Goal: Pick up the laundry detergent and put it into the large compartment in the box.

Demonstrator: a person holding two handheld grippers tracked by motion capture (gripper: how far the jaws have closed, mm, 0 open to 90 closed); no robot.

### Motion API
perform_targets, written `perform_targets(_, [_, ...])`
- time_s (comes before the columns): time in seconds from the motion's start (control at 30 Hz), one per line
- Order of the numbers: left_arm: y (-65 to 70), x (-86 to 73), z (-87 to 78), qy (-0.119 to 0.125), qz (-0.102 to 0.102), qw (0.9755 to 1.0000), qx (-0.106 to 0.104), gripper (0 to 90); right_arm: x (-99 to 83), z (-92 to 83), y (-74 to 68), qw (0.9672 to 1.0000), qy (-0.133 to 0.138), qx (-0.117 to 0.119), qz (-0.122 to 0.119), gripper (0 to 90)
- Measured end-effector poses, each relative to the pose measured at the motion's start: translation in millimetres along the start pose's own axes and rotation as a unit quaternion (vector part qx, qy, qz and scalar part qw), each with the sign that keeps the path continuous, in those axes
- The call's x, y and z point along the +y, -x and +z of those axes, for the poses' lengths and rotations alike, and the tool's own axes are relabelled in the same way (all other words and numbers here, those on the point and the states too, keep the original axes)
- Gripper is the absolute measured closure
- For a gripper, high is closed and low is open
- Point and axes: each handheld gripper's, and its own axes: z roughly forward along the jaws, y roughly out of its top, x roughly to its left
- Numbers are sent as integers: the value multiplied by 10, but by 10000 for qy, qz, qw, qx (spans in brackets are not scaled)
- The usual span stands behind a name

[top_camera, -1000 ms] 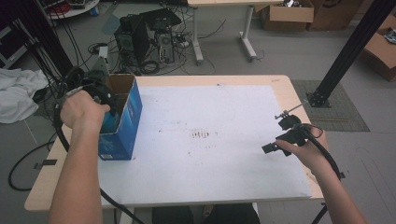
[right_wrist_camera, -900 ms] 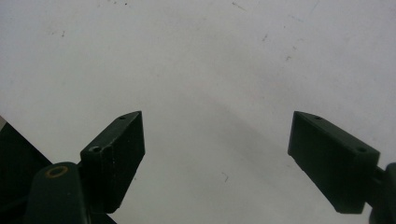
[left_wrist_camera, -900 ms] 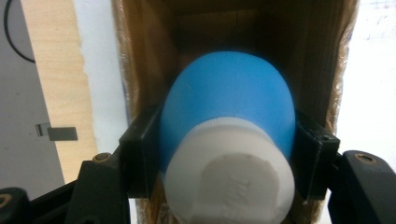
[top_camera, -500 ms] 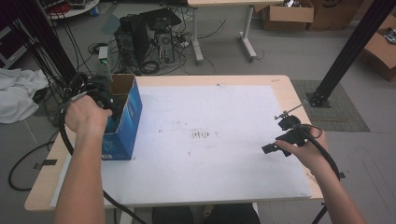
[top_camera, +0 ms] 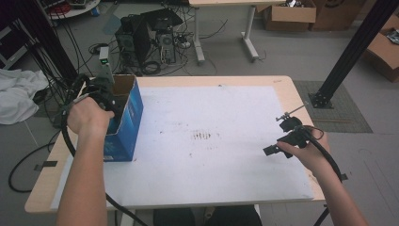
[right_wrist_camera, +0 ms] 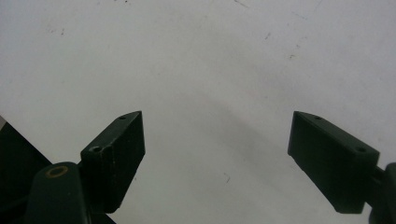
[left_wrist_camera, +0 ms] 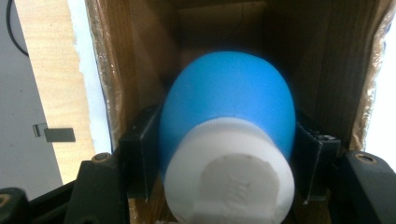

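Two grippers are in my hands: the left gripper (left_wrist_camera: 227, 177) is down inside the open blue box (top_camera: 126, 123) at the table's (top_camera: 282, 87) left edge, its jaws clamped on a blue bottle (left_wrist_camera: 229, 116) with a white cap (left_wrist_camera: 229, 172), brown cardboard walls all round it. My right gripper (right_wrist_camera: 217, 154) hangs over the bare white sheet (top_camera: 211, 117) near the table's right side, jaws wide apart with nothing between them, well away from the box
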Motion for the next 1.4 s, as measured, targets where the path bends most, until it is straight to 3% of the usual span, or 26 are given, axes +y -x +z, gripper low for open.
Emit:
perform_targets(0.4, [50, 15, 2, -10, 73, 10000, 47, 371, -20, -13, 21, 10000, 9, -2, 15, 188])
perform_targets(0.83, [32, -8, -54, 40, 43, 9999, -87, 323, -7, -3, 9, 10000, 14, 30, -1, 189])
perform_targets(1.17, [65, -45, -237, 130, 169, 9998, 18, 256, 4, -29, -19, 10000, 34, 53, -54, 194])
perform_targets(1.4, [182, -65, -493, 365, 434, 9982, 172, 199, 3, -71, -35, 9999, 66, 41, -66, 193])
